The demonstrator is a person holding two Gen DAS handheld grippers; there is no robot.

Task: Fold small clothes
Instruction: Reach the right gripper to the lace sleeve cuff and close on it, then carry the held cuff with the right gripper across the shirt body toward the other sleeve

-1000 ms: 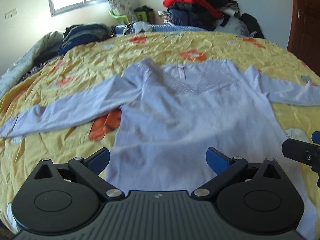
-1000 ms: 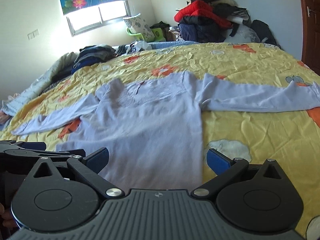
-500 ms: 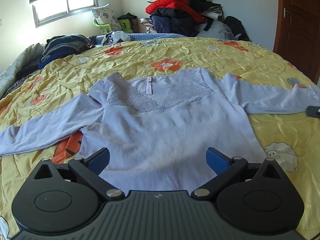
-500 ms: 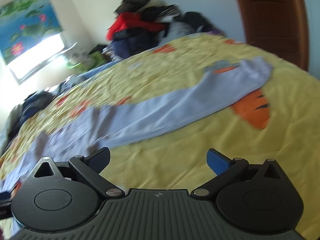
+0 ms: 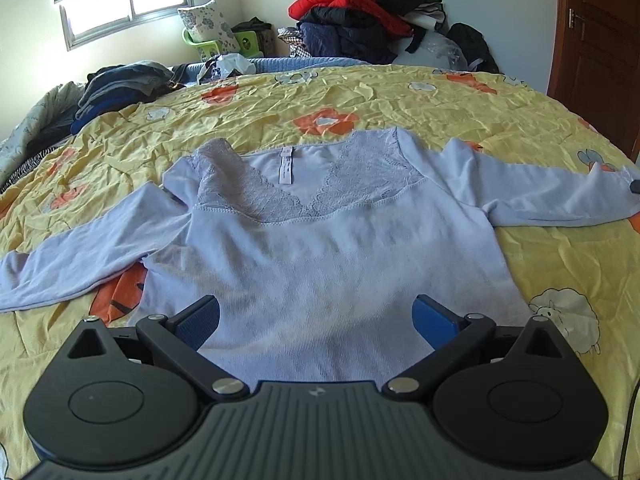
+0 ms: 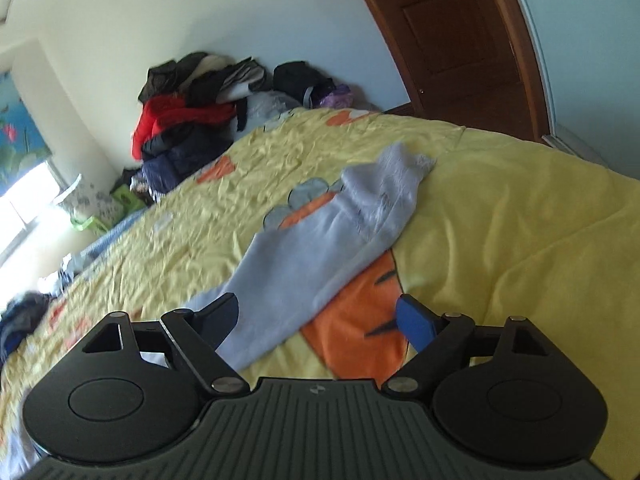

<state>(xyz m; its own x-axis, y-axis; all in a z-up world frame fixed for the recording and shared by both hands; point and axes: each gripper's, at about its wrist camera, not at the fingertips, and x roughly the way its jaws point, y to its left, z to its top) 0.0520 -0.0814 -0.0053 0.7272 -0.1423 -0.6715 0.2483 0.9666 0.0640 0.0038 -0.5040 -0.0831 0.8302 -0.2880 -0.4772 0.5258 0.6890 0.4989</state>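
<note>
A pale lilac long-sleeved top (image 5: 320,256) with a lace neckline lies flat on the yellow bedspread (image 5: 360,96), both sleeves spread out. My left gripper (image 5: 316,322) is open and empty, hovering over the top's lower hem. In the right wrist view the top's right sleeve (image 6: 320,248) runs toward its cuff (image 6: 404,160). My right gripper (image 6: 318,318) is open and empty above the sleeve, which passes between its fingers. A dark bit of the right gripper (image 5: 635,186) shows at the sleeve end in the left wrist view.
A heap of dark and red clothes (image 5: 360,12) sits at the bed's far side against the wall. More folded dark clothes (image 5: 120,84) lie at the far left. A brown door (image 6: 452,32) stands right of the bed. The bed edge (image 6: 560,148) drops off beyond the cuff.
My right gripper has swung away from the top's body out to the right sleeve and closer to its cuff. My left gripper has drawn back slightly and centred on the hem.
</note>
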